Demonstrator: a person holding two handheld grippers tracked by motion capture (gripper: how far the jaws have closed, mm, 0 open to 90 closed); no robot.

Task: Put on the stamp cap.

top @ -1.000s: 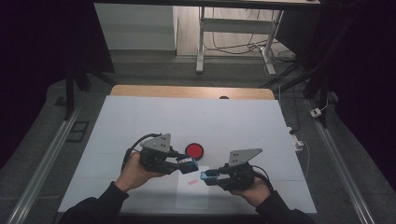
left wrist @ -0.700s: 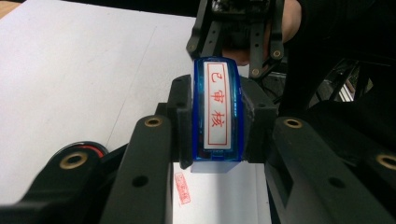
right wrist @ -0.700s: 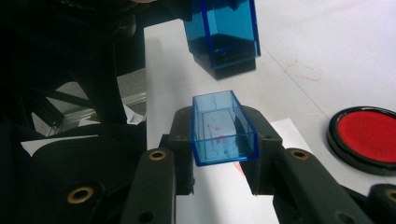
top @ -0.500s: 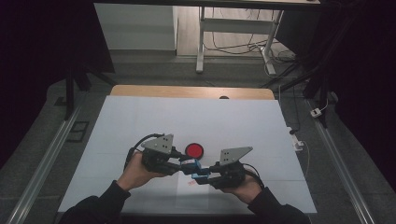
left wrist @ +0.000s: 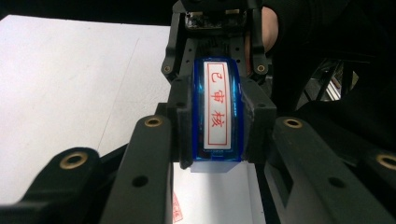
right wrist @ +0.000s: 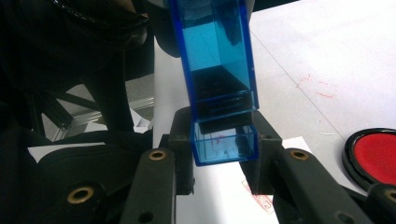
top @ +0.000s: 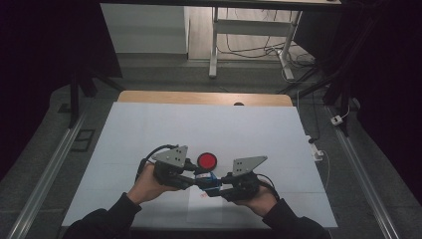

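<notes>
1. Left tongs (top: 196, 180): lower centre-left of the high view, held in the person's left hand (top: 144, 185); clamped on the upper body of the blue stamp (top: 208, 179). In the left gripper view, black jaws pressed on both long sides of the stamp (left wrist: 217, 112), its white label with red characters facing the camera.
2. Blue stamp: lower centre of the high view, between the two tongs, lifted just above the white paper sheet (top: 201, 209). Translucent blue; in the right gripper view (right wrist: 217, 70) seen slanting down into the jaws.
3. Stamp cap (right wrist: 225, 142): lower clear-blue section at the stamp's foot, gripped on two sides; faint red marks inside.
4. Right tongs (top: 215, 188): lower centre-right of the high view, in the right hand (top: 259, 199); clamped on the cap.
5. Red ink pad (top: 207, 160): just above the tongs in the high view, on the white worktop (top: 149, 124); lower right corner of the right gripper view (right wrist: 376, 156).
6. Step in hand, by judgement: separating cap from stamp. Best done by holding the left tongs steady and drawing the right straight along the stamp's axis, without twisting, over the paper.
7. Hard to make out: seam between cap and body, whether already loosened; stamp face hidden inside the cap; red print on the paper (right wrist: 257, 196) cut off by the jaws, unreadable.
</notes>
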